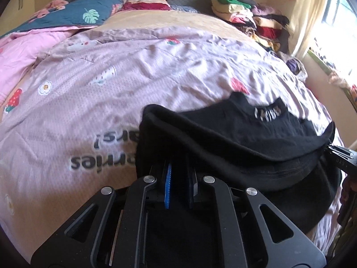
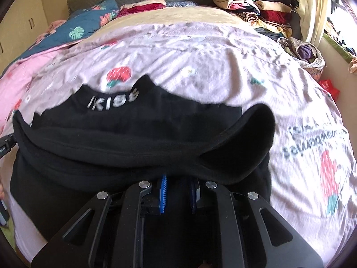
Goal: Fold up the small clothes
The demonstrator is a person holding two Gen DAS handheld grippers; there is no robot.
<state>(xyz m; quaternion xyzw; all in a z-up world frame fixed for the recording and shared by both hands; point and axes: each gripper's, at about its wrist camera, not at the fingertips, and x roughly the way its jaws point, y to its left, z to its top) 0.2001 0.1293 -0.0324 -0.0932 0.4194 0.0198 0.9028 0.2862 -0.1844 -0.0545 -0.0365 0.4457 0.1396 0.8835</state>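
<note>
A: Status on the fold?

B: Black garment (image 2: 138,134) is hanging between both claws over the pink quilt (image 1: 111,89), edge doubled, "KISS" print toward 12 o'clock.

A: Tips?

B: Keeping both corners level and taut, laying the fold flat before letting go, I'd say.

A: Claws?

B: Left gripper (image 1: 178,176) is pinching the left corner, fingers nearly together, tips buried in cloth. Right gripper (image 2: 178,184) is doing likewise on the other corner; its flap is curling at 2 o'clock. Clothes pile (image 2: 256,2) is sitting well apart at 1 o'clock.
</note>
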